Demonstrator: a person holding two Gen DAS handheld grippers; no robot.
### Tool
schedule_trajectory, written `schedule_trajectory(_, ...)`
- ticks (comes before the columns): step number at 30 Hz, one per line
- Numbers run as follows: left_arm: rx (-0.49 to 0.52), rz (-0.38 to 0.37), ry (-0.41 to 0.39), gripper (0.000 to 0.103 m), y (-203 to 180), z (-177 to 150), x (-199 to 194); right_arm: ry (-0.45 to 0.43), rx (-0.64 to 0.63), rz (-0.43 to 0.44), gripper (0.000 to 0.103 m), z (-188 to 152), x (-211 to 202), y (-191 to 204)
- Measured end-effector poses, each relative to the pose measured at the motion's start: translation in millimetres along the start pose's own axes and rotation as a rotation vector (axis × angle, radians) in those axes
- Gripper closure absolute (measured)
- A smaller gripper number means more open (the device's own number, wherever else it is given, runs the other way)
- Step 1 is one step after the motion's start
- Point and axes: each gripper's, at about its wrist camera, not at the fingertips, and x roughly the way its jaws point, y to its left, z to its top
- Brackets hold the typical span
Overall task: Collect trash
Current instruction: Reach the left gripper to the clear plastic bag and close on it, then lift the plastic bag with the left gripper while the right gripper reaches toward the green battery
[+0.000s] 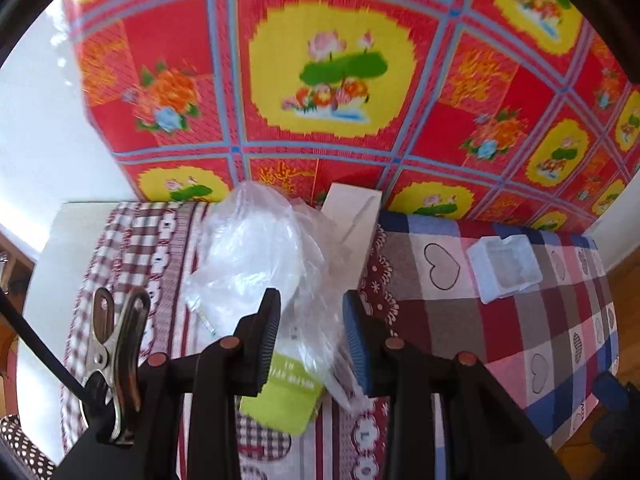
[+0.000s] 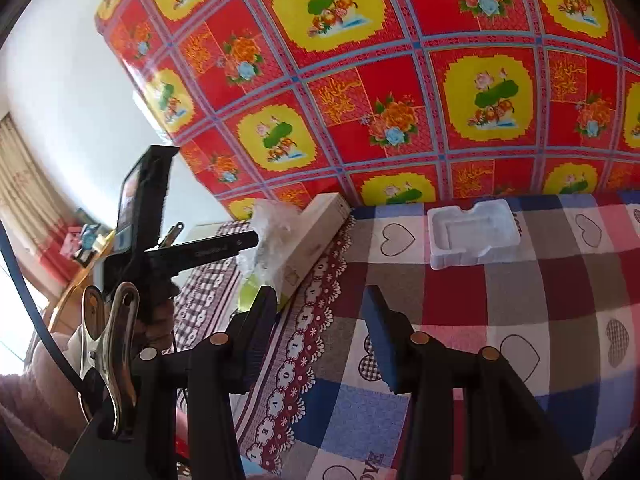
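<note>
Presently left gripper (image 1: 308,332), jaws parted, straddles the clear plastic bag (image 1: 264,248) at frame centre; right gripper (image 2: 320,332) gapes, holding nothing.

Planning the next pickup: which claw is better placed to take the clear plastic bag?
Left. The left claw is open with the plastic bag between its fingers; the right claw hangs over bare cloth.
</note>
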Motion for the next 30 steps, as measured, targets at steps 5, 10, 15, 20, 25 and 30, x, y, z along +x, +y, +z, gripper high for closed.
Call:
schedule_trajectory(5, 0.016, 0.028, 0.035, 0.07, -4.6, 8.3, 32.0, 0.006, 0.034, -0.05, 0.056, -4.0, 5.5, -1.0)
schedule_trajectory(10, 0.02, 0.063, 0.016, 0.07, -3.1, 14.6, 48.6, 0.01, 0.069, -0.083, 0.056, -6.9, 10.0, -5.7)
schedule_trajectory(15, -0.012, 0.05, 0.02, 0.072, 2.7, 17.4, 61.2, 0.018, 0.089, -0.104, 0.056, -7.7, 13.7, -7.6)
schedule_trajectory(20, -0.012, 0.033, -0.002, 0.091, 0.7, 20.8, 60.7, 0.018, 0.089, -0.119, 0.056, -5.4, 15.1, -6.9)
schedule_trajectory(25, -0.054, 0.006, -0.046, 0.096, 3.0, 23.4, 40.8, 0.027, 0.082, -0.114, 0.056, -5.1, 20.7, -4.3)
schedule_trajectory(30, -0.109, -0.019, -0.087, 0.097, 9.4, 24.9, 12.3, 0.034, 0.062, -0.095, 0.056, -3.4, 28.4, 2.8)
